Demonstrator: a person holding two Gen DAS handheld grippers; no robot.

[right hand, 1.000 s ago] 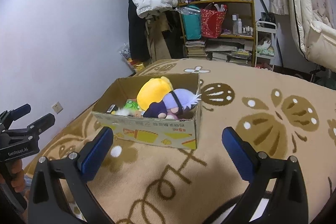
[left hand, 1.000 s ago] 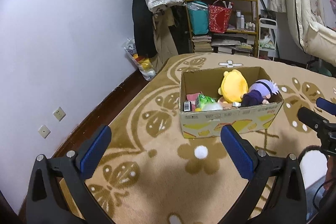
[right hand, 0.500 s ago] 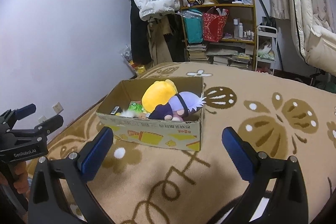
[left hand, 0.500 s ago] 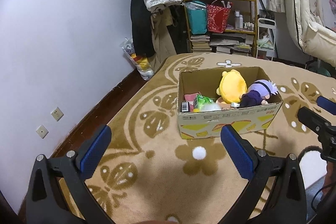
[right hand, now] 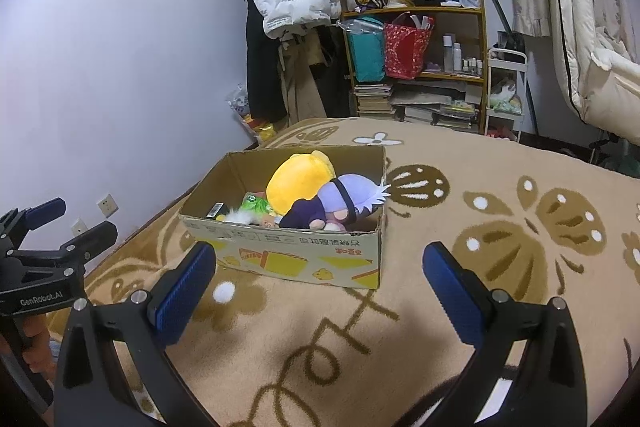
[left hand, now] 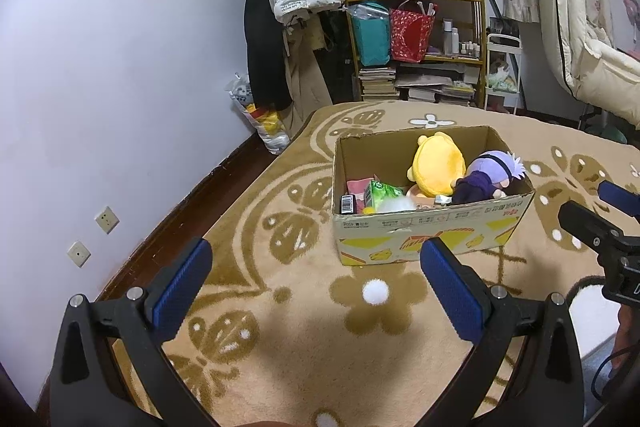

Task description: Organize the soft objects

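Note:
An open cardboard box (left hand: 432, 233) (right hand: 288, 259) stands on a patterned beige rug. Inside lie a yellow plush (left hand: 436, 169) (right hand: 298, 183), a purple-haired doll (left hand: 486, 177) (right hand: 340, 203), a green packet (left hand: 382, 191) (right hand: 254, 205) and small items. My left gripper (left hand: 314, 283) is open and empty, held back from the box's near left side. My right gripper (right hand: 320, 281) is open and empty, in front of the box's near right corner. Each gripper shows at the edge of the other view, the right one (left hand: 600, 223) and the left one (right hand: 48, 239).
The rug (right hand: 460, 227) spreads around the box. A wooden shelf (left hand: 416, 39) with bags, books and bottles stands at the back. Coats (left hand: 288, 7) hang by the wall. A plastic bag of toys (left hand: 264, 119) sits on the floor. A cream chair (left hand: 588, 47) is far right.
Both grippers have drawn back and risen a little from the box, which looks slightly farther. Both stay open and empty. The box and toys have not moved.

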